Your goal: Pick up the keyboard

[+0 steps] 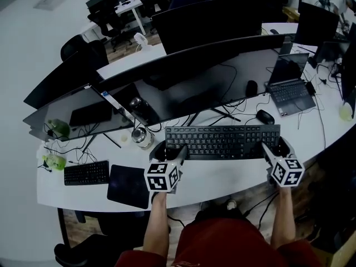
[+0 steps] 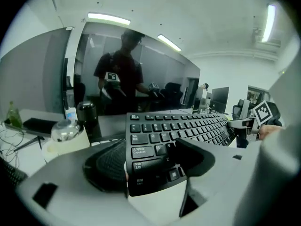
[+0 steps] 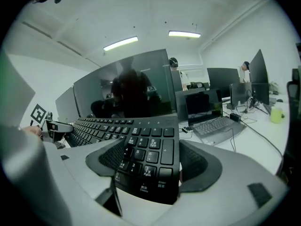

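Note:
A long black keyboard (image 1: 222, 141) lies across the white desk (image 1: 222, 177) in front of the curved monitor. My left gripper (image 1: 169, 150) is shut on its left end, and in the left gripper view the jaws of this left gripper (image 2: 150, 161) clamp the keyboard (image 2: 178, 131) at the Shift and Caps Lock keys. My right gripper (image 1: 275, 148) is shut on the right end, and in the right gripper view this right gripper (image 3: 150, 166) pinches the keyboard (image 3: 146, 149) at the number pad. Whether the keyboard is off the desk I cannot tell.
A wide curved monitor (image 1: 189, 82) stands just behind the keyboard. A mouse (image 1: 265, 116) and an open laptop (image 1: 289, 90) are at the back right. At the left are a glass jar (image 1: 142, 137), a dark mouse pad (image 1: 129, 185) and a small keyboard (image 1: 86, 172).

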Tool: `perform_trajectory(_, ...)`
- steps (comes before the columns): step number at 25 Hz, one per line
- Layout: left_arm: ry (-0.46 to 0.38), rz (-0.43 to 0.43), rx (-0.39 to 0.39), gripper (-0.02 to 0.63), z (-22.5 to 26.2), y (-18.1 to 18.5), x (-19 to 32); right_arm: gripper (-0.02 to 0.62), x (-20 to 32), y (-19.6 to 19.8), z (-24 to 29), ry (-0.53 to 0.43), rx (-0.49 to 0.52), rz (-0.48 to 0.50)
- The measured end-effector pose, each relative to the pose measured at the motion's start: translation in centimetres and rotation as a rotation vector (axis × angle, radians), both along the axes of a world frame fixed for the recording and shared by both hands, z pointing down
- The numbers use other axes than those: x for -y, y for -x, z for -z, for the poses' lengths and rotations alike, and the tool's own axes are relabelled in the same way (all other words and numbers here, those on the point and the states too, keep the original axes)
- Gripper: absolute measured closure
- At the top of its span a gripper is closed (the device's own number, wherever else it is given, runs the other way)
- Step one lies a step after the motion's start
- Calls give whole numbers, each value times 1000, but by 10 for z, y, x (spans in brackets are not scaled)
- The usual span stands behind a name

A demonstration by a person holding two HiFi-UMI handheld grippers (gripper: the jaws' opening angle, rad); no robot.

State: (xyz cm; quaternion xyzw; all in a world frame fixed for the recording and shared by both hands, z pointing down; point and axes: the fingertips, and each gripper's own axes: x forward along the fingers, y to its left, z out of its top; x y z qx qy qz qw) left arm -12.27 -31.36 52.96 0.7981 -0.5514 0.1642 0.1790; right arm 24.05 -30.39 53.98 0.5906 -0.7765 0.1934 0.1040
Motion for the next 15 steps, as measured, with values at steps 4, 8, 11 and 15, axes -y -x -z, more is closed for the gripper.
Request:
perform_trajectory(4, -69, 6, -6, 285, 32, -1, 6, 230, 5, -1, 34, -89, -11, -5)
perform_trajectory(8, -126, 14, -17, 285, 61, -1, 8, 230, 9, -1, 68, -176, -26, -3)
perform_trajectory(11, -169, 21, -24, 285, 81, 0, 9, 230, 11, 0, 92, -234, -32, -2)
perform_trajectory(15, -237, 31, -22, 285, 110, 4, 7, 230, 11, 3, 120, -311, -27, 2)
